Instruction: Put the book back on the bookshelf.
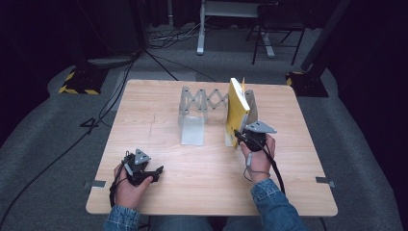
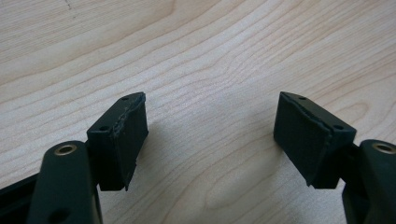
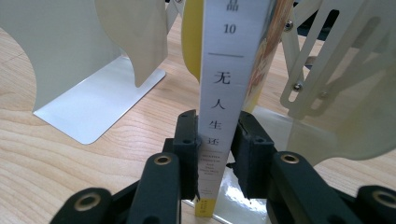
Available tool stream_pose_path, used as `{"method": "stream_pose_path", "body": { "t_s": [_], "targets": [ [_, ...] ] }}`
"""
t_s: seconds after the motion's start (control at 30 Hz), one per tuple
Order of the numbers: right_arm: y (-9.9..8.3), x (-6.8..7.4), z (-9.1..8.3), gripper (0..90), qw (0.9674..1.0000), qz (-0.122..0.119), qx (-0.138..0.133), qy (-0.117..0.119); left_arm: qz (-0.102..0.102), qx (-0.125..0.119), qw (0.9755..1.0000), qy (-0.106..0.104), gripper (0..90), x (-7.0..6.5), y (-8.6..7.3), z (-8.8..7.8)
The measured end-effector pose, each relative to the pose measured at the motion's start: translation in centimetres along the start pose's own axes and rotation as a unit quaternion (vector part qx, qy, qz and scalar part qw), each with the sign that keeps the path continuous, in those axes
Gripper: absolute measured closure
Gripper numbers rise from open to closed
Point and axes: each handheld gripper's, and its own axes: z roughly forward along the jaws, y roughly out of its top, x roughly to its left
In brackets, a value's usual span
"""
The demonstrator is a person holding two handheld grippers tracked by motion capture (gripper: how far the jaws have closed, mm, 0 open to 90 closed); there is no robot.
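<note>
A yellow book [image 1: 236, 108] stands upright on the table against the right end plate [image 1: 252, 105] of a white metal accordion bookend [image 1: 202, 102]. My right gripper [image 1: 239, 136] is at the book's near lower edge. In the right gripper view the book's white spine [image 3: 219, 93] with printed characters sits between the two black pads [image 3: 187, 144], which press on it from both sides, so my right gripper [image 3: 215, 135] is shut on it. My left gripper [image 1: 156, 171] rests low over the table near the front left. Its jaws stand wide apart over bare wood, so my left gripper [image 2: 210, 121] is open.
The bookend's left plate [image 1: 191, 126] lies flat toward me with its upright part [image 3: 70, 51] left of the book. The wooden table [image 1: 159, 120] has bare room on its left half and front. Dark floor, cables and stands surround it.
</note>
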Motion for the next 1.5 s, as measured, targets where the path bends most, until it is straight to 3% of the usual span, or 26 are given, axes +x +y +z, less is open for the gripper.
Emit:
{"method": "stream_pose_path", "body": {
  "t_s": [0.07,0.1,0.43,0.7,1.0,1.03,1.5],
  "targets": [
    [0.0,-0.1,-0.4,65.9,0.9999,0.004,-0.009,0.002,0.000,0.000,1.0000,0.000,26.2,0.0,0.0,0.0],
    [0.1,-0.2,-0.8,58.2,0.9998,0.007,-0.020,-0.005,-0.002,-0.001,1.0000,-0.002,26.2,-0.1,-0.1,0.0],
    [0.8,-0.9,-3.8,42.4,0.9986,0.012,-0.049,0.012,0.007,0.000,1.0000,-0.006,26.1,0.0,-1.1,-1.1],
    [0.6,-2.3,-6.5,37.0,0.9986,0.004,-0.045,0.029,0.011,-0.001,0.9998,-0.015,26.1,0.3,-1.6,-1.5],
    [-0.3,-5.2,-10.2,33.5,0.9985,0.007,-0.044,0.033,0.017,-0.001,0.9998,-0.014,25.7,0.5,-1.6,-1.6],
    [-0.6,-5.8,-10.8,32.5,0.9983,0.016,-0.043,0.036,0.016,0.000,0.9998,-0.014,25.7,0.5,-1.6,-1.6],
    [-3.6,-8.7,-12.3,28.7,0.9988,0.026,-0.001,0.041,0.019,0.001,0.9997,-0.018,24.5,0.7,-1.6,-1.5]
  ]
}}
